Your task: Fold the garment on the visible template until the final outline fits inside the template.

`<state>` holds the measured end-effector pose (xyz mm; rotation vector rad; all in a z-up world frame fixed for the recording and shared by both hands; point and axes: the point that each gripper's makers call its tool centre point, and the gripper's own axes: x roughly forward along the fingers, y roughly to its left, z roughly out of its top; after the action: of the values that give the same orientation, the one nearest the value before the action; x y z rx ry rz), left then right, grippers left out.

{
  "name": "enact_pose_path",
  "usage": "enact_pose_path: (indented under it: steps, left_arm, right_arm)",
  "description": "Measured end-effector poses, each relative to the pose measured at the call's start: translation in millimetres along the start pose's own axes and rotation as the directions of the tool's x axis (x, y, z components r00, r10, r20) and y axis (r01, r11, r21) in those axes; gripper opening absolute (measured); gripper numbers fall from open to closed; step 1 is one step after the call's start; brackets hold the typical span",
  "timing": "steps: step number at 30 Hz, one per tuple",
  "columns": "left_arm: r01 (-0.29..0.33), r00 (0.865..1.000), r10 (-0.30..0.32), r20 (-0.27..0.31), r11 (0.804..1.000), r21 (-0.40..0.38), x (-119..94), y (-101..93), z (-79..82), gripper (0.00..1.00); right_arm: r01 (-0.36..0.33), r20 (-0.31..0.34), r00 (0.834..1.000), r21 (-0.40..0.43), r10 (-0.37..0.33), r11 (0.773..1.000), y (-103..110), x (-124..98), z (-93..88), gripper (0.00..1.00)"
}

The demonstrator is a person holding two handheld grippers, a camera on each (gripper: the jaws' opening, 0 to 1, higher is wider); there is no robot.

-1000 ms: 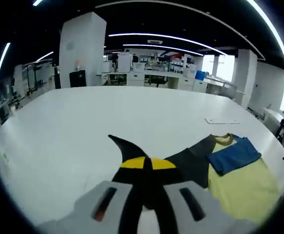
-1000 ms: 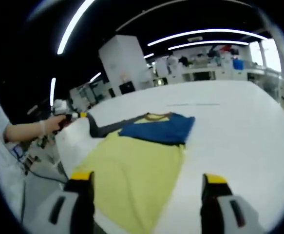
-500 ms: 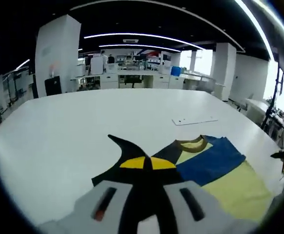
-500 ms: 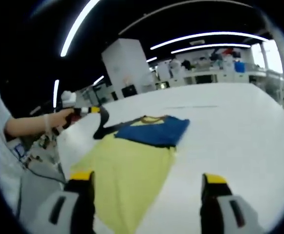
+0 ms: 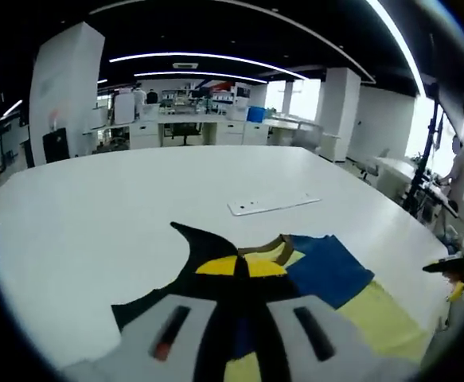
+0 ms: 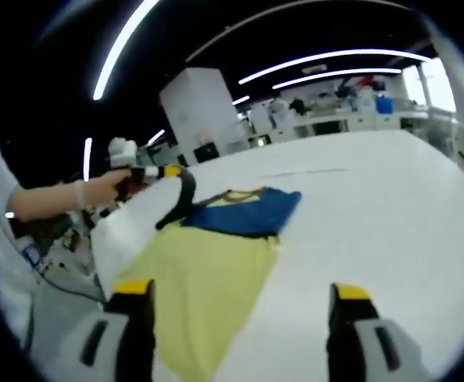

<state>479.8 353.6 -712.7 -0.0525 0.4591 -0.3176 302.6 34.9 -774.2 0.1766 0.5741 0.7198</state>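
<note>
A yellow T-shirt (image 6: 208, 278) lies flat on the white table (image 6: 391, 215), with its blue sleeve (image 6: 243, 215) folded across the chest. My left gripper (image 5: 235, 267) is shut on the black sleeve (image 5: 190, 247) and holds it up over the collar (image 5: 267, 248) and the blue sleeve (image 5: 327, 269). In the right gripper view a hand (image 6: 96, 191) holds that left gripper (image 6: 158, 171), and the black sleeve (image 6: 182, 195) hangs from it above the shirt's shoulder. My right gripper (image 6: 243, 290) is open over the shirt's hem edge, holding nothing.
A thin flat rectangular sheet (image 5: 273, 204) lies on the table beyond the collar. The table edge (image 6: 104, 239) runs close along the shirt's left side. Desks, pillars and office equipment stand far behind. A person (image 5: 457, 163) stands at the far right.
The left gripper has carried the black sleeve inward, from beside the shirt to over the collar and blue sleeve. The right gripper has stayed open and nearly still.
</note>
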Motion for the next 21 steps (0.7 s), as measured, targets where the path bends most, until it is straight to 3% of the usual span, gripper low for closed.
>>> enact_pose_path:
  steps: [13,21]
  left_arm:
    - [0.122,0.993,-0.122,-0.008,0.993,-0.007,48,-69.8,7.9,0.0]
    - [0.209,0.977,-0.208,-0.036,0.978,0.008,58,-123.5,-5.6,0.0]
  right_arm:
    - [0.023,0.008,1.0,0.032,-0.023,0.999,-11,-7,-5.0,0.9]
    - [0.03,0.006,1.0,0.046,-0.03,0.998,-15,-7,-8.1,0.9]
